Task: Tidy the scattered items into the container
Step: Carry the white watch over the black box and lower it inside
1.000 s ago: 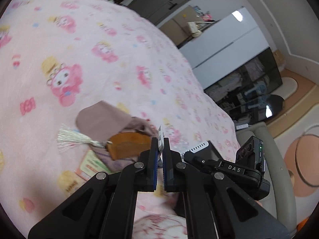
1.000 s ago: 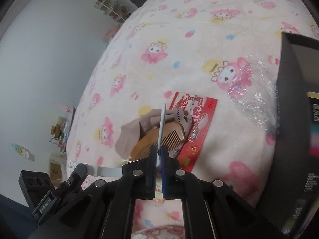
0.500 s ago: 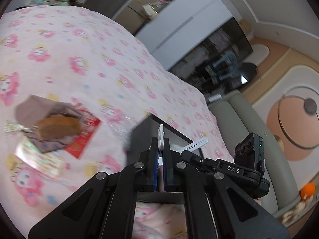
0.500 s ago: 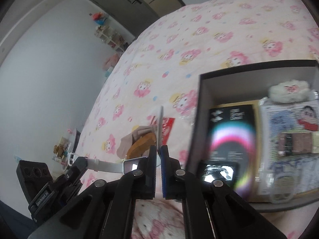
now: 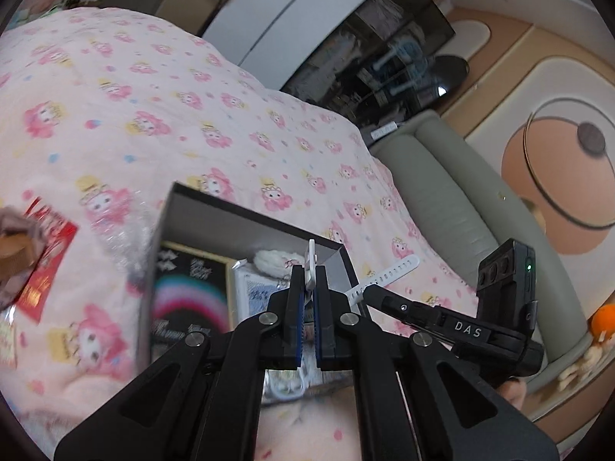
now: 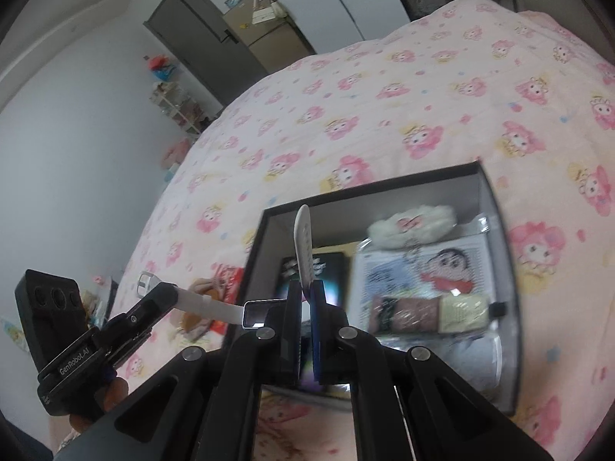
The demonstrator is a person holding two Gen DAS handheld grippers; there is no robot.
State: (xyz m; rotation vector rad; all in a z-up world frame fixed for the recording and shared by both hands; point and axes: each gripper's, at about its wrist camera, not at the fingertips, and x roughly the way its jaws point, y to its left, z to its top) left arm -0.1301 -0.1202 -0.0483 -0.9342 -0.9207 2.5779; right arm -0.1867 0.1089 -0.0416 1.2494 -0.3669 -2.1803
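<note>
white rubber is what both claws grip: a smartwatch [image 6: 256,313] held between them, one strap end in each. going left to right, the comb [image 5: 13,251] and the red envelope [image 5: 46,257] lie on the pink blanket [image 5: 115,123] well off the box's left wall, half cut off by the frame's edge and smeared. next comes the black box [image 5: 246,213], open, with a dark booklet [image 5: 184,292] against its left wall, a cartoon packet [image 6: 434,272] in the middle and a white fluffy clip [image 6: 411,223] by its far wall. the left claw [image 5: 306,299] is clamped on the buckle strap; the right claw [image 6: 305,299] is clamped on the holed strap [image 6: 303,246], which sticks up between its fingers.

a second ago both cameras looked at the comb pile; now the box fills the view under the claws, so the watch has been carried across from the blanket to above the box's near left corner. i judge the carry nearly done, with lowering and letting go both left to do.

motion blur softens the box's contents, and the snack bars [image 6: 430,313] can't be read. the box's near wall hides behind the claw arms, and the watch face shows only as a sliver.
</note>
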